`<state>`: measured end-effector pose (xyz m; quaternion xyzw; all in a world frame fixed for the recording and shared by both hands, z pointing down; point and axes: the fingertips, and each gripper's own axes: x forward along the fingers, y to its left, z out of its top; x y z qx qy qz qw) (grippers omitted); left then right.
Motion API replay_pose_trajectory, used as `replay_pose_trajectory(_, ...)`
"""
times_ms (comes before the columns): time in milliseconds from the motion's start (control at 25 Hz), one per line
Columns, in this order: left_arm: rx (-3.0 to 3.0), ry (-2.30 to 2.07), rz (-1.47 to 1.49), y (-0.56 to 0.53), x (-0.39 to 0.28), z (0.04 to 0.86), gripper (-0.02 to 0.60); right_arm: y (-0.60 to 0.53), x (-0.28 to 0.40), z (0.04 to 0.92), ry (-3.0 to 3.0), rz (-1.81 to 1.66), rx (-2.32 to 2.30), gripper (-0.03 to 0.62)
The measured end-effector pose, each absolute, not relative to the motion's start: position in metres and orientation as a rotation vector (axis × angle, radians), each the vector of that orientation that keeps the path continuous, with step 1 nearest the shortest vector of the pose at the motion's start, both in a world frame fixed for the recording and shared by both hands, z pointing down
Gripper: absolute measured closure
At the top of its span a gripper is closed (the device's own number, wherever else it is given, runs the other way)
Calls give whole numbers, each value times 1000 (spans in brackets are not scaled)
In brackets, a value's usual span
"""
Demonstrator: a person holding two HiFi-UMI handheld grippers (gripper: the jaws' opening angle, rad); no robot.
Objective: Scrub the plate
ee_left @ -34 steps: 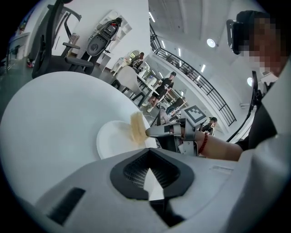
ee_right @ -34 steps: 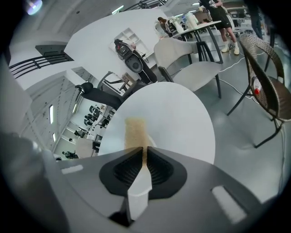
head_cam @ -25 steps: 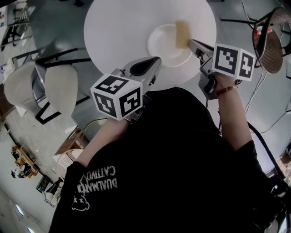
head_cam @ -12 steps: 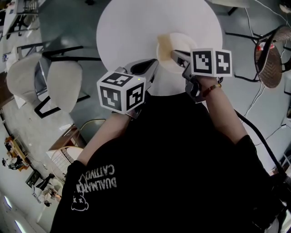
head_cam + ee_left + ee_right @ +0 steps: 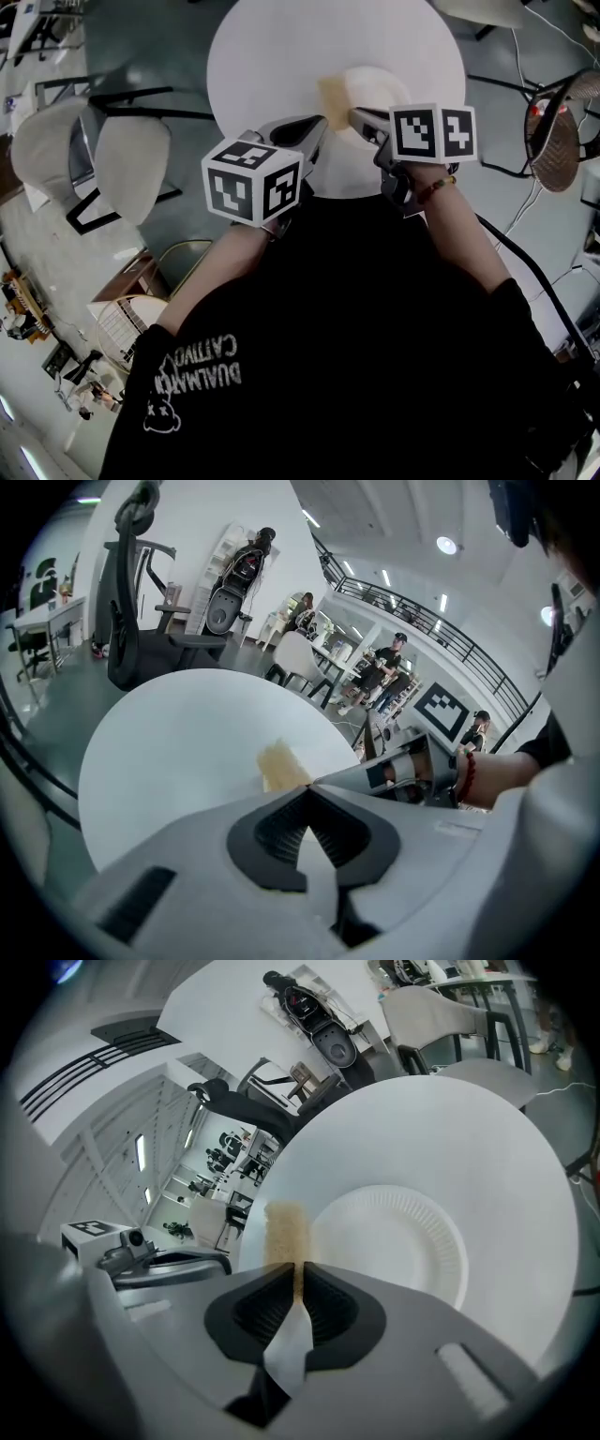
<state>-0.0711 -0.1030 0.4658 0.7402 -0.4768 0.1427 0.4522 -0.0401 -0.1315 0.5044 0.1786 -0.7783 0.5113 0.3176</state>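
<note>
A white paper plate point(image 5: 384, 89) point(image 5: 398, 1241) lies on the round white table point(image 5: 272, 56), near its front edge. My right gripper point(image 5: 352, 113) point(image 5: 294, 1267) is shut on a tan sponge point(image 5: 333, 95) point(image 5: 286, 1230). The sponge stands just off the plate's left rim, over the bare table; I cannot tell whether it touches the top. My left gripper point(image 5: 322, 123) point(image 5: 305, 787) is shut with nothing in it, close beside the sponge point(image 5: 281, 766) at the table's near edge. The plate is hidden in the left gripper view.
White chairs point(image 5: 131, 164) stand left of the table. A dark office chair point(image 5: 141, 602) is beyond it, and a round mesh chair seat point(image 5: 553, 131) is to the right. Cables point(image 5: 553, 272) trail on the grey floor. People stand far off in the room point(image 5: 384, 667).
My right gripper has carried the sponge leftwards across the plate, from its right part to just past its left rim. The left gripper has stayed shut at the table's near edge.
</note>
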Motion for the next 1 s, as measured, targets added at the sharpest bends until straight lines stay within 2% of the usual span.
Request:
replay_pose_trajectory(600,1831,-1167,361,-99,-75,470,583,-129,-33,516,-2011,1355,496,559)
replay_pose_trajectory(1000,1841,-1158,380,-97,-52,472,583,-133,-3,519,-2007,1404,537,560)
